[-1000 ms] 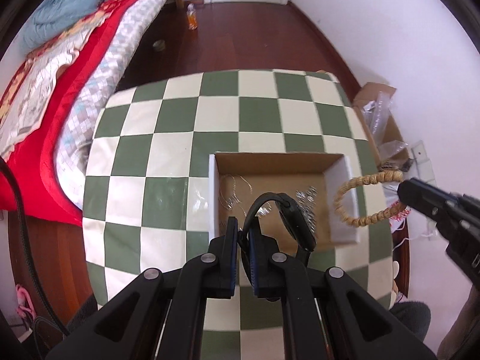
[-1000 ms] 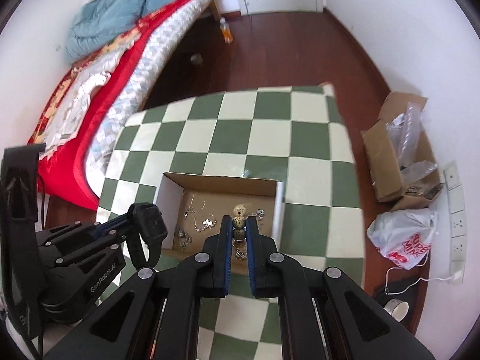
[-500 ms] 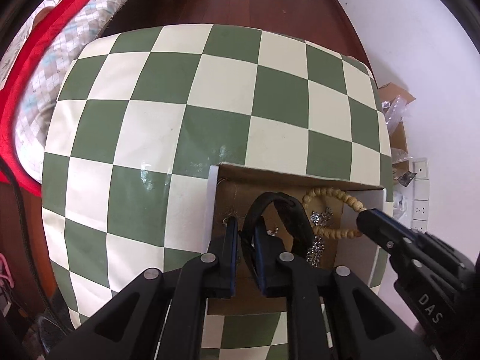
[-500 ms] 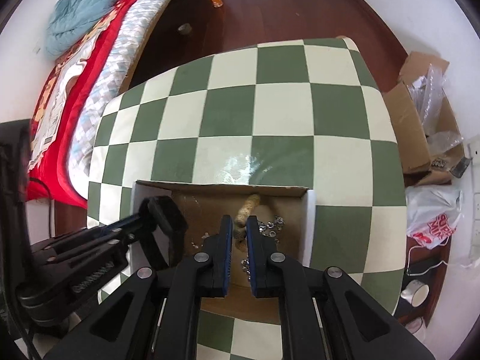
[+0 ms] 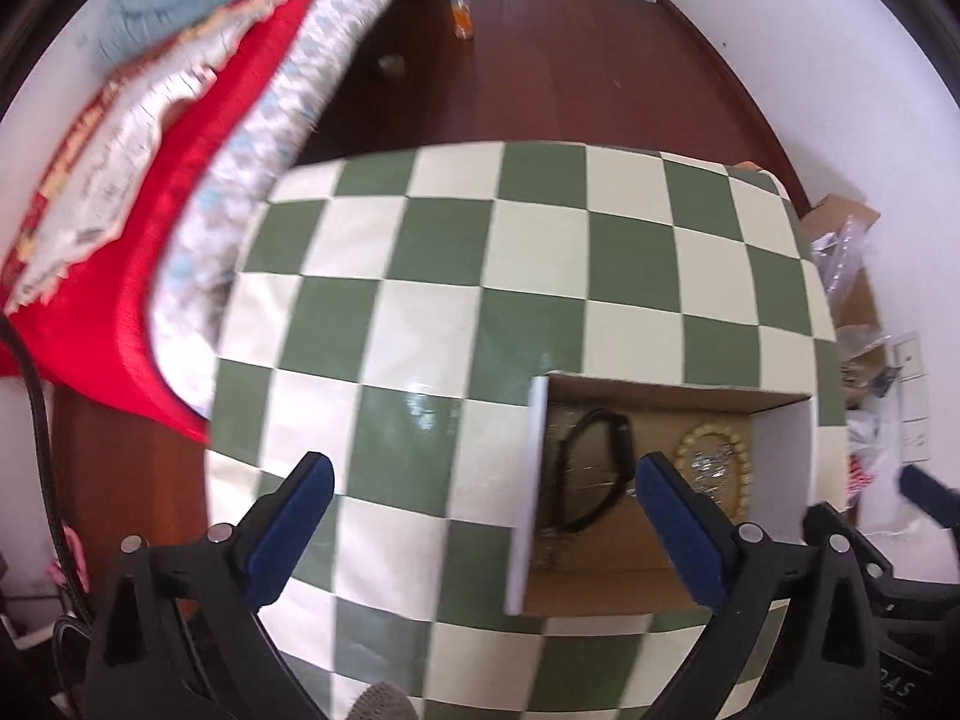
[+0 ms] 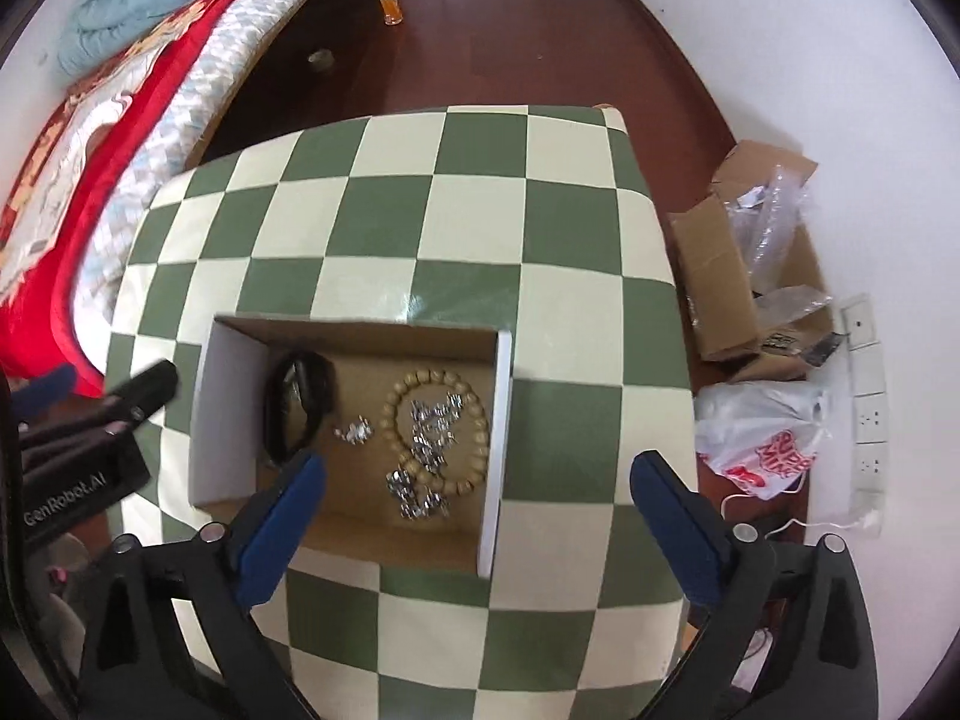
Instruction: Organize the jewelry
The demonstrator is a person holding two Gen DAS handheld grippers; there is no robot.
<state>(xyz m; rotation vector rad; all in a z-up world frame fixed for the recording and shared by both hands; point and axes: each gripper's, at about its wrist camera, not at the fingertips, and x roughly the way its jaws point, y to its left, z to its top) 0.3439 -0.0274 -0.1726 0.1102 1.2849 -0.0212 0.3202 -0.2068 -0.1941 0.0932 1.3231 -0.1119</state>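
An open cardboard box (image 6: pixel 503 420) (image 5: pixel 534 480) sits on the green-and-cream checked table (image 6: pixel 420 228) (image 5: pixel 480 270). Inside lie a black wristband (image 6: pixel 300 402) (image 5: pixel 594 468) at the left, a beige bead bracelet (image 6: pixel 435 426) (image 5: pixel 717 468) at the right, and silver chain pieces (image 6: pixel 429 456). My left gripper (image 5: pixel 480 510) is open, raised above the box's left wall. My right gripper (image 6: pixel 474 507) is open above the box's near side. Neither holds anything. The left gripper's finger (image 6: pixel 141 393) shows at the left of the right wrist view.
A bed with red and patterned covers (image 6: pixel 120 120) (image 5: pixel 150 180) lies left of the table. On the dark wood floor stand an orange bottle (image 6: pixel 391 0), an open carton with plastic wrap (image 6: pixel 756 252) and a white bag (image 6: pixel 762 438) at the right.
Both grippers have opened and pulled back up from the box. The wristband and the bead bracelet, held before, now lie inside the box.
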